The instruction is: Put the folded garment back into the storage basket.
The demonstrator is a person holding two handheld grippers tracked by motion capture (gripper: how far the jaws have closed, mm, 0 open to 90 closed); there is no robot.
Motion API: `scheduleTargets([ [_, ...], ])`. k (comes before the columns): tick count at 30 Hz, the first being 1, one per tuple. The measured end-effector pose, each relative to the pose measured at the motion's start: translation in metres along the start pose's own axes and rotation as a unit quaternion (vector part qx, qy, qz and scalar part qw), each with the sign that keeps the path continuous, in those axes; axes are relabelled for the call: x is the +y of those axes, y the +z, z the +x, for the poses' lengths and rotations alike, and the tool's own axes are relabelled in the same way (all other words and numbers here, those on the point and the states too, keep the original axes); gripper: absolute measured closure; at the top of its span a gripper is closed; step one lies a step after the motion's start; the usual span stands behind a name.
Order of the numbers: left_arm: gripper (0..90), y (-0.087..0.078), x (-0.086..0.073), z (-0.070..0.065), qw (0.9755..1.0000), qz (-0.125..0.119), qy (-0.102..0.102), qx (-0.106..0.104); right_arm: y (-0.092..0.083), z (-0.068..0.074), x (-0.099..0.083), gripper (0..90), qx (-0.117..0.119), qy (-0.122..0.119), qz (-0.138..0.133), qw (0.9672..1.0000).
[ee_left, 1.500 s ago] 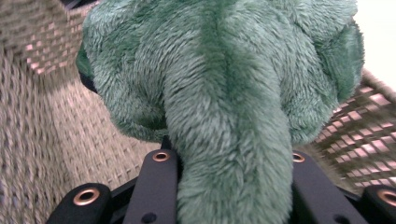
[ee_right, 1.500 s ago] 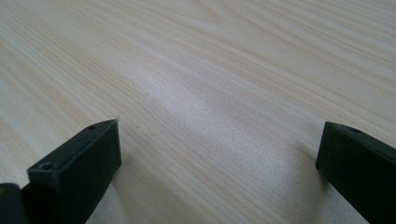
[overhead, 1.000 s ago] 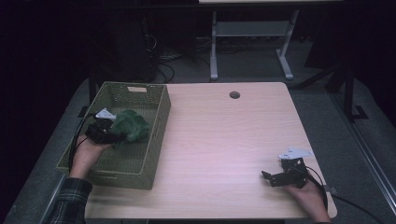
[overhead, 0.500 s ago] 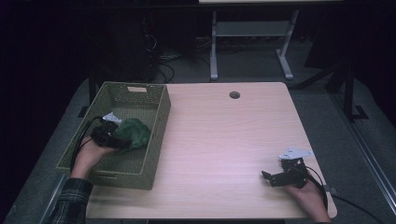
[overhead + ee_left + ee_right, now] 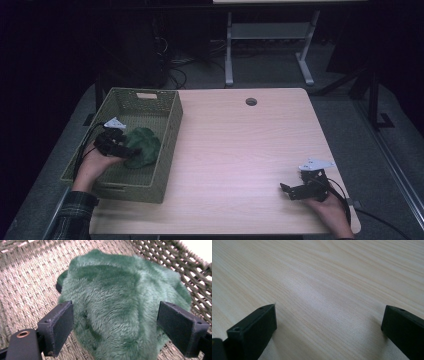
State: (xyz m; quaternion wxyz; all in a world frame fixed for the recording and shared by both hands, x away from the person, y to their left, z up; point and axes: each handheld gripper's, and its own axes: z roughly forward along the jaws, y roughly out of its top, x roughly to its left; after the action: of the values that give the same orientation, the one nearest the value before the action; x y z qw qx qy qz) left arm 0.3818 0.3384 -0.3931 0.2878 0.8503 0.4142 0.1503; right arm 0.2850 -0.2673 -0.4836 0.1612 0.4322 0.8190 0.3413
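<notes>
Two grippers in play; left gripper (image 5: 131, 151) sits inside the woven basket (image 5: 169, 131) at 9 o'clock on the table (image 5: 240, 150), right gripper (image 5: 285, 190) rests low at 4 o'clock over bare wood; green plush toy (image 5: 142, 147) lies on the basket floor, close to the wall nearest table centre; its long axis runs roughly 1 to 7 o'clock in the high view, which end is the head I cannot tell; left jaws have just been opening, now wide, plush toy (image 5: 120, 302) sits between them with fur bulging up to the pads; firm pressing not visible, reads as released; right gripper (image 5: 329, 332) jaws wide apart, nothing between them, just tabletop grain.
</notes>
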Motion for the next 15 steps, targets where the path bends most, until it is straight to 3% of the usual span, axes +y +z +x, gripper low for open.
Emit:
scheduleTargets([
  [5,13.6,-0.007,0.007,-0.005,1.0,-0.009,0.002,-0.001,0.0,0.0,0.0,0.0,-0.001,0.0,0.0,1.0],
  [11,13.7,-0.022,0.022,-0.018,0.9987,-0.05,-0.008,-0.004,0.0,0.0,0.0,0.0,-0.001,0.0,0.0,1.0],
  [15,13.7,-0.03,0.035,-0.032,0.9979,-0.063,-0.002,-0.011,0.0,0.0,0.0,0.0,-0.001,0.001,0.0,1.0],
])
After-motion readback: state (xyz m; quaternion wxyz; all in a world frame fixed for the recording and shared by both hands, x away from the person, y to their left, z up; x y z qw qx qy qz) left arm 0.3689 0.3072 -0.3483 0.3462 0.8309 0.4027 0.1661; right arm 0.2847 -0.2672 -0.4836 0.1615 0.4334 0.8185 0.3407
